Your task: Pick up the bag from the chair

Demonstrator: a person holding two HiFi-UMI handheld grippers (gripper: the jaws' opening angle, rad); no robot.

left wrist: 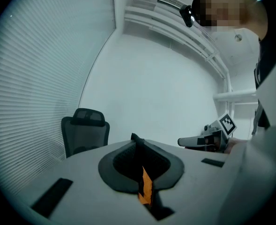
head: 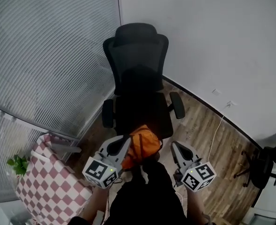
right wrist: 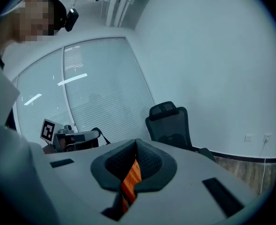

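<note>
— Off the front edge of the chair (head: 138, 69) seat, what is that orange thing?

— That is the bag (head: 145, 144), orange and crumpled. It hangs between the two grippers, close to the person's dark-clothed body, above the wooden floor (head: 208, 135). From the head view its top overlaps the seat's front edge.

— Does it rest on the seat?

— The head view alone does not settle that. Each gripper view, though, shows the chair standing well apart, beyond the jaws.

— And the tongs?

— Both are clenched on the bag. The left gripper (head: 124, 142) has its jaws pressed together, with a thin fold of orange fabric pinched in the slit between them. The right gripper (head: 175, 146) does the same, with a wider orange band running down between its dark pads. They sit side by side, each pointing toward the chair.

— What else is around?

— The chair stands in the room's corner, with slatted blinds (head: 44, 55) on its left and a white wall (head: 212, 41) on its right. A pink-and-white checkered cloth (head: 46, 184) covers something at the lower left, with a small green plant (head: 17, 164) just beside it. A white cable (head: 216, 132) trails across the floor on the right.
</note>
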